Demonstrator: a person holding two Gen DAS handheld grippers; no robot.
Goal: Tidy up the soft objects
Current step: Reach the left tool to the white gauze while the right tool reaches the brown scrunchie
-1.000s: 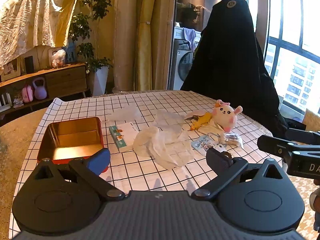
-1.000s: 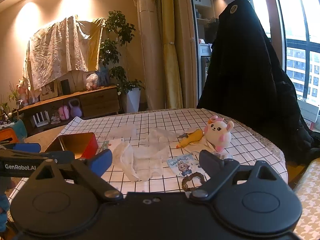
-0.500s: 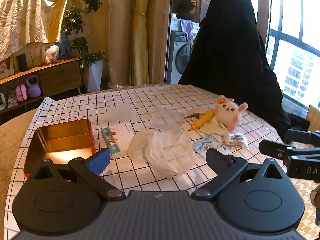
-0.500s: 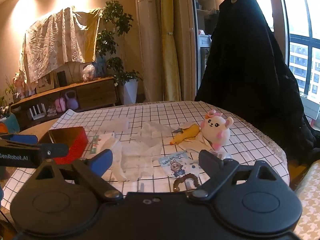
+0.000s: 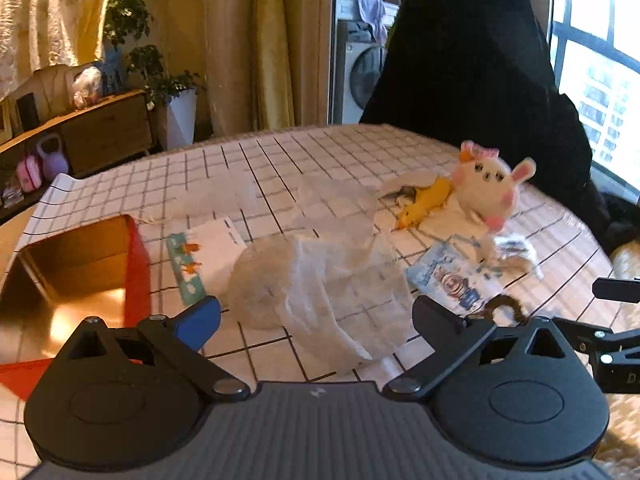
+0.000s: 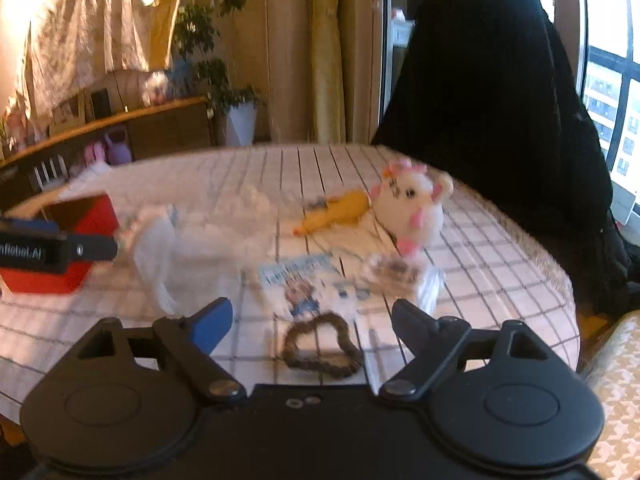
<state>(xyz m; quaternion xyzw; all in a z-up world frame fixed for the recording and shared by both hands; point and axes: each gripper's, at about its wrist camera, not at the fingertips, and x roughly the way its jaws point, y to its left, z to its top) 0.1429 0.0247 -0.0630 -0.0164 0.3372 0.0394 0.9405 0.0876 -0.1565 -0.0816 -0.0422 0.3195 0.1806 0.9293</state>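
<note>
A white plush bunny [image 5: 488,192] with pink ears lies at the table's right, next to a yellow rubber chicken [image 5: 426,202]. A crumpled white cloth [image 5: 320,276] lies mid-table, just ahead of my open, empty left gripper [image 5: 316,316]. A red tin [image 5: 72,272] with a gold inside stands open at the left. My right gripper [image 6: 312,318] is open and empty above a brown hair tie [image 6: 320,348]. The bunny [image 6: 412,204], chicken [image 6: 336,212], cloth [image 6: 180,248] and tin [image 6: 60,240] also show in the blurred right wrist view.
A blue printed packet [image 5: 452,276] and a clear wrapped item [image 5: 512,252] lie right of the cloth. A white card [image 5: 204,252] lies by the tin. A black-draped shape [image 5: 472,60] stands behind the table [image 5: 224,160]. The table's right edge is close.
Both grippers have moved forward and lower toward the table; the objects look larger. The right view has swung and is blurred. Both grippers stay open.
</note>
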